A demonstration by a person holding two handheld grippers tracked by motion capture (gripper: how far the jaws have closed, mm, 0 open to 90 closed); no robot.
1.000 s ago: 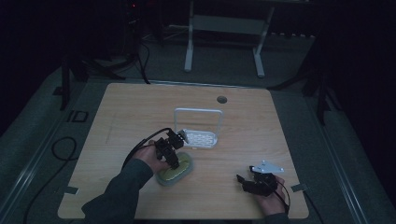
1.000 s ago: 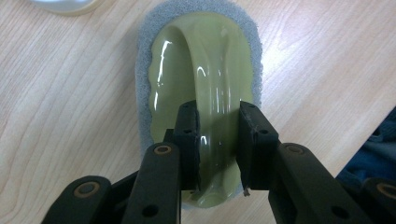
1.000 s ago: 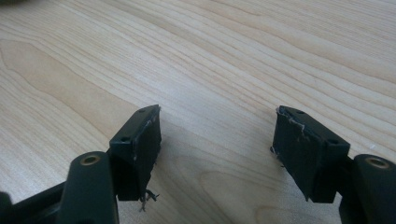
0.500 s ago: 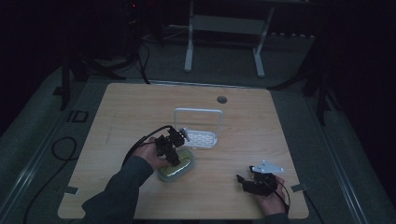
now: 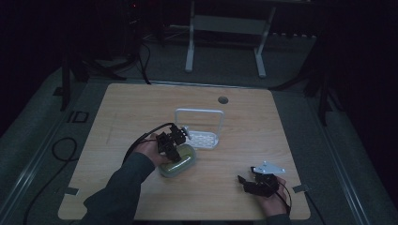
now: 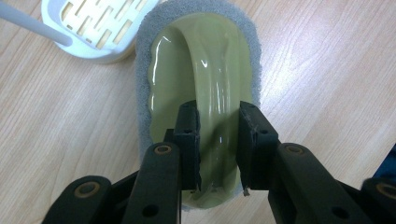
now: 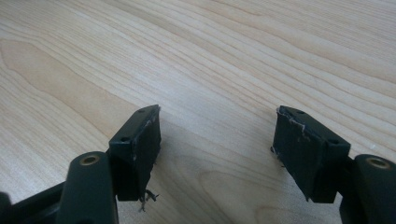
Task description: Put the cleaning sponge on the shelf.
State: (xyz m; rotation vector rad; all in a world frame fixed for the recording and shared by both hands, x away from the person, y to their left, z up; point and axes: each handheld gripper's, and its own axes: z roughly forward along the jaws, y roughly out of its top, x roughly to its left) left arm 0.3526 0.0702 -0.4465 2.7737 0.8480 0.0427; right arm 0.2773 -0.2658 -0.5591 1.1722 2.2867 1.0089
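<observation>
Your left tool (image 6: 218,135) is clamped on the arched handle of the green scrubber (image 6: 196,60), which lies on the tabletop (image 5: 141,108) just beside the white holder (image 5: 202,138). Your right tool (image 7: 217,149) stands wide open over bare wood, holding nothing.

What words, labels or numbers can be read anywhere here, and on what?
"ID": large pale letters on the floor left of the table, the one readable marking.
Scrubber: no print on its green handle or grey sponge.
White rack: no print visible.
Left tongs and right tongs: no lettering visible on them.
</observation>
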